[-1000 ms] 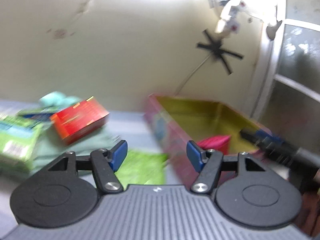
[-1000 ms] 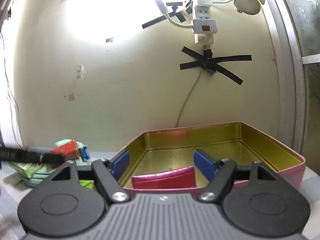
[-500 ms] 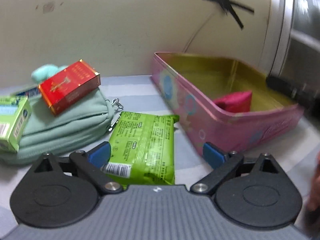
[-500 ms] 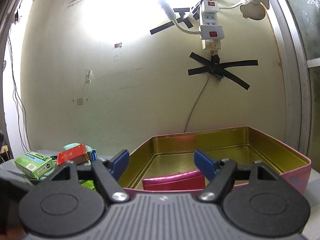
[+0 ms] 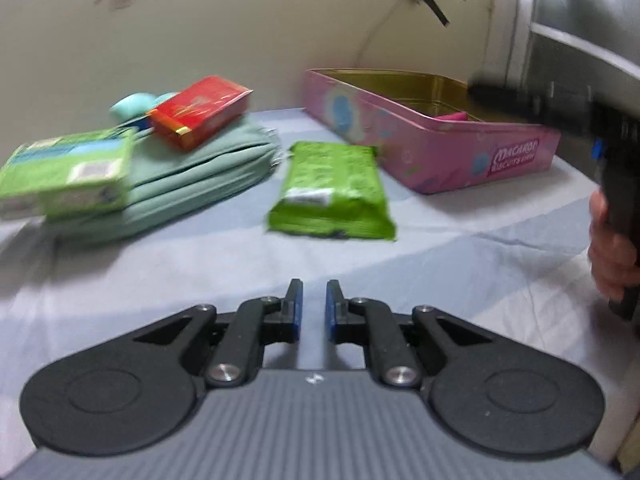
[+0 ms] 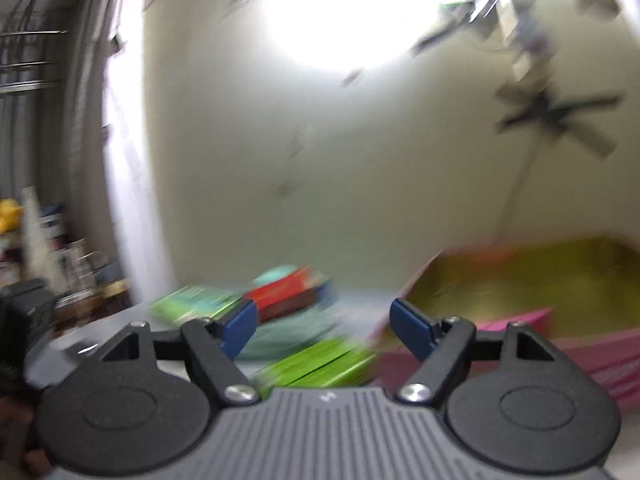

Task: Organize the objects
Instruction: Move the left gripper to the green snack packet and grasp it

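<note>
My left gripper (image 5: 313, 286) is shut with nothing between its fingers, low over the pale blue cloth and short of a green packet (image 5: 332, 192). To the right stands an open pink tin (image 5: 440, 152) with a magenta item (image 5: 454, 115) inside. A red box (image 5: 200, 110) and a green box (image 5: 68, 172) rest on a teal pouch (image 5: 192, 176) at the left. My right gripper (image 6: 324, 318) is open and empty; its view is blurred, with the green packet (image 6: 316, 364) below it and the tin (image 6: 520, 280) at the right.
A hand (image 5: 608, 248) holds the other gripper's black handle at the right edge of the left wrist view. A cream wall with a taped cable stands behind the table. A window frame (image 5: 520, 40) rises at the far right. Shelves with clutter (image 6: 40, 248) stand at the left.
My left gripper opened wide near the green packet, then shut empty and drew back from it. The right wrist view swung to the left and blurred.
</note>
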The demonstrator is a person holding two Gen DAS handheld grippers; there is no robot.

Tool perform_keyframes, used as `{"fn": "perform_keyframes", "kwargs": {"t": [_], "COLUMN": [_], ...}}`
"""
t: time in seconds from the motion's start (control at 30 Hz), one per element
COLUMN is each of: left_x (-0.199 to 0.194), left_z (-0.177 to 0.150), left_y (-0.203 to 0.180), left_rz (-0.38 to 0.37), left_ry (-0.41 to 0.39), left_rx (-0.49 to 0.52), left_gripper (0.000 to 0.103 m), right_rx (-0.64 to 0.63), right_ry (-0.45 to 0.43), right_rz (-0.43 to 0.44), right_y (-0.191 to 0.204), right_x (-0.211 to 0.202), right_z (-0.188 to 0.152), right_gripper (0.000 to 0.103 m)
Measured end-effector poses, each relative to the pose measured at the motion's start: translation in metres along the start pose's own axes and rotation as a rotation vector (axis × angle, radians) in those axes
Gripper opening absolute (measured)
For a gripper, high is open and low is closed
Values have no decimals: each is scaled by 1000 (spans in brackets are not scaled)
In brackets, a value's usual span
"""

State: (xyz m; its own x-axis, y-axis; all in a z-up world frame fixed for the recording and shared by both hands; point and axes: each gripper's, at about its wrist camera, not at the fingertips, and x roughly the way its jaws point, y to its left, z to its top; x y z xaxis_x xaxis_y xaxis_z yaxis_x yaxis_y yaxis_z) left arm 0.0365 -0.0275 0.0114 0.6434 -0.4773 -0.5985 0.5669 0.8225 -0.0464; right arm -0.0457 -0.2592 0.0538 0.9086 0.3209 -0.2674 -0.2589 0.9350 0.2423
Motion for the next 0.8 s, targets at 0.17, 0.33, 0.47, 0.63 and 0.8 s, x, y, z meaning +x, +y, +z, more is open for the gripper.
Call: {"fn": "perform_keyframes", "kwargs": {"t": [0.17, 0.33, 0.47, 0.63, 0.8], "left_x": [-12, 19, 59, 60, 21], "left_z": [8, 38, 54, 47, 31], "left_y": [18, 23, 18, 24, 56], "left_rz": [-7, -59, -138, -131, -105], "left_ry": [-55, -94, -32, -27, -28], "left_rx": [-50, -90, -133, -161, -143], "left_gripper": [43, 64, 73, 71, 74], "right_rx": [-49, -18, -20, -9, 22], "right_ry": [242, 314, 336, 339, 386], "right_rz": [-114, -175, -189, -166, 68], "right_y": [21, 17, 20, 38, 97], "right_x": [54, 71, 82, 85, 89], "right_z": [-20, -29, -33, -30, -47], "right_gripper": [65, 55, 32, 16, 15]}}
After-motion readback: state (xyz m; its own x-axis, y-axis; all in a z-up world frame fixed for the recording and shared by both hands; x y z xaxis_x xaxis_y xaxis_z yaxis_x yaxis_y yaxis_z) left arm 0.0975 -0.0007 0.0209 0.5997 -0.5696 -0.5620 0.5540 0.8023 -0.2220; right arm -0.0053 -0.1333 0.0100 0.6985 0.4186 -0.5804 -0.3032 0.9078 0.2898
